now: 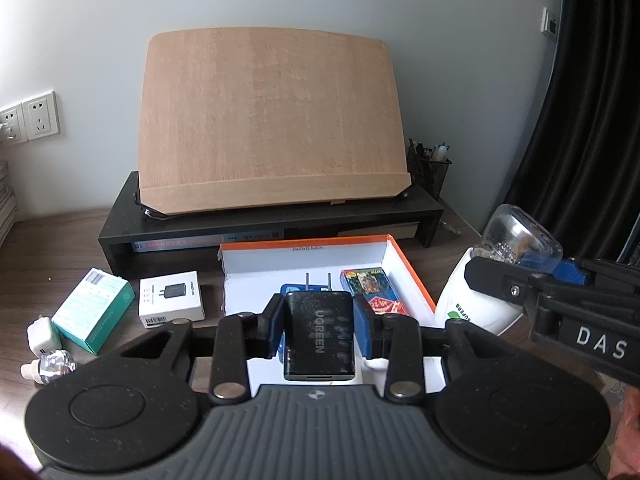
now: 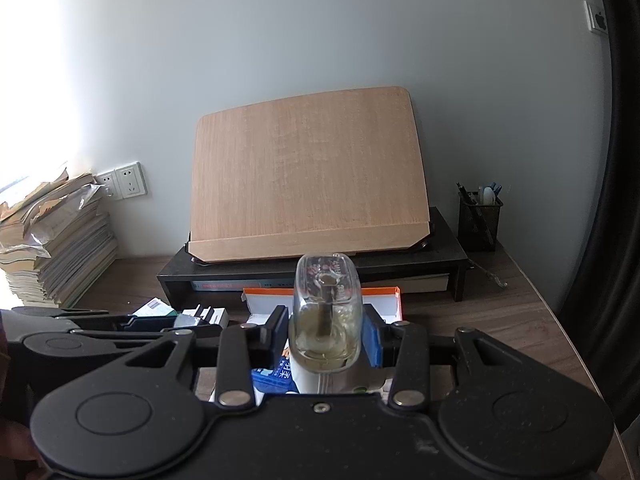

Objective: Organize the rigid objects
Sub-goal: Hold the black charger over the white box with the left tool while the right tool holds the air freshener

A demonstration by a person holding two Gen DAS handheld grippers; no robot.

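The left claw (image 1: 319,322) is clamping the black charger (image 1: 319,334) above the orange-rimmed box (image 1: 408,268); the right claw (image 2: 326,330) is gripping the glass bottle (image 2: 326,312) just beside it. You are working at close quarters: the claws could collide. The smooth glass may slip. Open table (image 2: 500,320) lies rightward.

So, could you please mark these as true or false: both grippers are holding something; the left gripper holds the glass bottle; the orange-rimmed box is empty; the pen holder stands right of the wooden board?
1. Both grippers hold something: true.
2. The left gripper holds the glass bottle: false; it grips a black charger, and the right gripper holds the bottle.
3. The orange-rimmed box is empty: false; a printed packet lies inside.
4. The pen holder stands right of the wooden board: true.
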